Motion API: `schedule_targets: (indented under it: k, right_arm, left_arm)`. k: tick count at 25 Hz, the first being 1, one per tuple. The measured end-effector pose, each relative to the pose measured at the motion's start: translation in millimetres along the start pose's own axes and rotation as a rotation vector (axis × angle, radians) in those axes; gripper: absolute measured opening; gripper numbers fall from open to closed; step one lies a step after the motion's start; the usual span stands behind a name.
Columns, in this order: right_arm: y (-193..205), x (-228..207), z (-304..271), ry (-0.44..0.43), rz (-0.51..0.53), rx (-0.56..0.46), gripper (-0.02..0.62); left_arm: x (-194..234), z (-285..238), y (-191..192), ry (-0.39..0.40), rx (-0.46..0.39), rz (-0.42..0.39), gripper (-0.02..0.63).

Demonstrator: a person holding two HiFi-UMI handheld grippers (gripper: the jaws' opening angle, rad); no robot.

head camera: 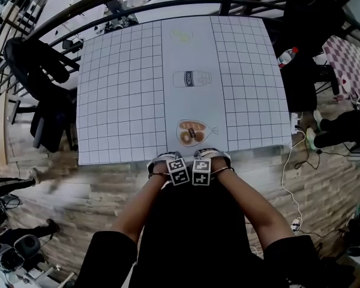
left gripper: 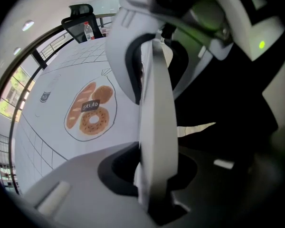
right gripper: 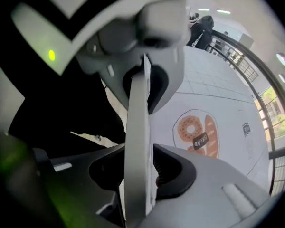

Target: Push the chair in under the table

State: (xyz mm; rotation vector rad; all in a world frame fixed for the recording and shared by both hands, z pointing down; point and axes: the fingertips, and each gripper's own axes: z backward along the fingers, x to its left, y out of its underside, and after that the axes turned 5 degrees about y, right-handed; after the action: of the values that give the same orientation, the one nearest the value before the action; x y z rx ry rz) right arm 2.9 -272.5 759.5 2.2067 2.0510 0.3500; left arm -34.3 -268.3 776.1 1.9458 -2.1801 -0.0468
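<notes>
The chair (head camera: 186, 221) is black and sits right below me, its top at the near edge of the white gridded table (head camera: 126, 101). Both grippers stand side by side on that top edge, pointing down. In the left gripper view a thin white rim of the chair back (left gripper: 156, 103) runs upright between the jaws of my left gripper (left gripper: 154, 170) (head camera: 166, 162), which is shut on it. The same white rim (right gripper: 135, 127) passes through my right gripper (right gripper: 140, 170) (head camera: 213, 159), with a narrow gap showing at its ribbed pad. The seat is hidden.
A bread drawing (head camera: 194, 132) lies on the table just beyond the grippers, a milk drawing (head camera: 191, 78) farther on. A black chair (head camera: 42, 95) stands left of the table, another (head camera: 306, 41) with a bottle (head camera: 287, 57) right. Cables (head camera: 294, 185) trail on the wooden floor.
</notes>
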Motion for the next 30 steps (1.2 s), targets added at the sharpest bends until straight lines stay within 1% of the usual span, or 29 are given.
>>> schedule_targets:
  k: [2, 4, 6, 9, 12, 14, 16, 19, 21, 23, 26, 28, 30]
  right_arm:
    - [-10.7, -8.6, 13.8, 0.000, -0.057, -0.066, 0.144]
    - [-13.8, -9.5, 22.8, -0.011, -0.100, -0.096, 0.166]
    - [-11.7, -9.7, 28.2, -0.007, -0.116, -0.100, 0.181]
    - [-15.8, -15.4, 39.8, 0.015, -0.142, -0.138, 0.179]
    - [-23.4, -16.5, 57.4, 0.048, -0.183, -0.190, 0.181]
    - [-28.4, -21.9, 71.5, 0.075, -0.227, -0.229, 0.181]
    - [-34.0, -31.7, 89.1, 0.095, -0.310, -0.295, 0.181]
    - [-35.9, -49.3, 122.8, 0.110, -0.504, -0.434, 0.183]
    - [-36.8, -62.8, 149.6, 0.138, -0.631, -0.538, 0.183]
    - [-35.5, -71.6, 171.8, 0.176, -0.720, -0.623, 0.183]
    - [-33.9, -75.2, 198.7, 0.247, -0.793, -0.692, 0.183]
    - [-38.0, -76.6, 218.0, 0.299, -0.818, -0.736, 0.183]
    - [-43.8, -82.1, 238.8, 0.349, -0.843, -0.787, 0.183]
  left_arm:
    - [1.2, 6.0, -3.1, 0.002, -0.013, 0.016, 0.091]
    - [-1.6, 18.5, -10.3, 0.002, -0.061, 0.049, 0.103]
    - [-4.6, 31.0, -17.4, -0.027, -0.108, 0.049, 0.124]
    - [-4.2, 46.8, -24.5, -0.080, -0.171, 0.055, 0.118]
    - [-6.5, 63.1, -27.6, -0.127, -0.237, 0.103, 0.118]
    - [-8.0, 72.6, -24.9, -0.143, -0.275, 0.146, 0.130]
    - [-9.1, 82.3, -20.1, -0.153, -0.310, 0.185, 0.133]
    - [-7.2, 103.8, -19.8, -0.173, -0.388, 0.244, 0.133]
    - [-2.9, 122.6, -20.2, -0.190, -0.459, 0.304, 0.133]
    - [3.7, 144.5, -20.7, -0.214, -0.545, 0.376, 0.133]
    - [16.3, 180.8, -23.2, -0.289, -0.662, 0.451, 0.130]
    - [22.9, 204.8, -25.8, -0.342, -0.730, 0.485, 0.127]
    - [26.4, 227.7, -30.9, -0.374, -0.803, 0.511, 0.127]
